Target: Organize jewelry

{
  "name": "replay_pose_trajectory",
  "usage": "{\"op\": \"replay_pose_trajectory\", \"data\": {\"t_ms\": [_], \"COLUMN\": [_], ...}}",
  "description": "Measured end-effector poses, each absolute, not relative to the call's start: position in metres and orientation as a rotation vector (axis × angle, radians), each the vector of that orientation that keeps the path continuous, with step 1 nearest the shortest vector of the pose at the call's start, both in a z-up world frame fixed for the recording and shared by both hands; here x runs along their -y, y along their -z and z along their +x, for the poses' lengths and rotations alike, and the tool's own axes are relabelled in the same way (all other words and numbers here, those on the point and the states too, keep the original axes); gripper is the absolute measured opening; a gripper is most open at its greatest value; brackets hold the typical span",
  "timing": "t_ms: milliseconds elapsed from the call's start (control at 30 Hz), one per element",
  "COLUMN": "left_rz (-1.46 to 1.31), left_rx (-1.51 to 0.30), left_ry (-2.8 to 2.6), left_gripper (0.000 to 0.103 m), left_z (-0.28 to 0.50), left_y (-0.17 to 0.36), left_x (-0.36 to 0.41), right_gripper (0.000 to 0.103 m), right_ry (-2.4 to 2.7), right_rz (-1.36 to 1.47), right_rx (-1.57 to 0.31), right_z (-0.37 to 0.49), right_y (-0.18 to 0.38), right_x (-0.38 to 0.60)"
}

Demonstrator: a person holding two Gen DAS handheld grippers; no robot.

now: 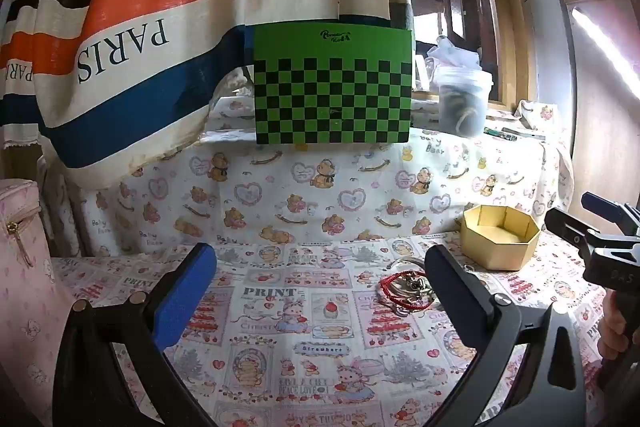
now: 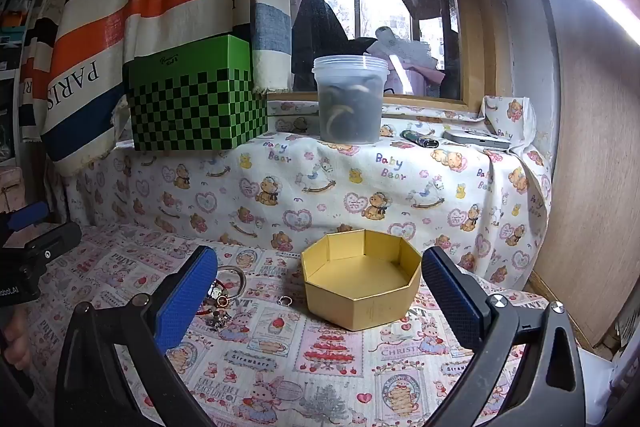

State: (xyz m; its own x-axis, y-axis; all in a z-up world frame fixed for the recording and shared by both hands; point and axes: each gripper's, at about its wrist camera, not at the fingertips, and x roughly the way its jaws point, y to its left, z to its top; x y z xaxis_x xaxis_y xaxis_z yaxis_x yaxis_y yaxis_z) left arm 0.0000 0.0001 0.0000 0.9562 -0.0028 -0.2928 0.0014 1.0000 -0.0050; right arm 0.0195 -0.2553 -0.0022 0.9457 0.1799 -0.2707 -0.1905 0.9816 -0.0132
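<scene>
Jewelry pile point(image 1: 404, 289) on cloth, both hand-held grippers wide open, empty.

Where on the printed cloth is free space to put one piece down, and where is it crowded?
Free: the near cloth in front of the gold box, and the stretch left of the jewelry pile, toward the pink bag. The box is empty inside. Crowded: around the pile and the small ring, close beside the box.
</scene>
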Motion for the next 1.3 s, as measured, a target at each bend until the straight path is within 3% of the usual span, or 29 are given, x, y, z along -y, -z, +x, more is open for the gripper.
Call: {"op": "replay_pose_trajectory", "data": {"t_ms": [1300], "left_rz": [-0.004], "left_rx": [-0.300], "left_ry": [0.004], "left_gripper": [0.103], "left_z": [-0.0007], "left_y": [0.0000], "left_x": [-0.0003], "right_gripper": [0.103], "right_ry": [-0.188], "right_rz": [-0.037], "right_rx": [-0.268], "right_z": [0.0200], "right_y": [0.0020], "right_x": [0.2558]}}
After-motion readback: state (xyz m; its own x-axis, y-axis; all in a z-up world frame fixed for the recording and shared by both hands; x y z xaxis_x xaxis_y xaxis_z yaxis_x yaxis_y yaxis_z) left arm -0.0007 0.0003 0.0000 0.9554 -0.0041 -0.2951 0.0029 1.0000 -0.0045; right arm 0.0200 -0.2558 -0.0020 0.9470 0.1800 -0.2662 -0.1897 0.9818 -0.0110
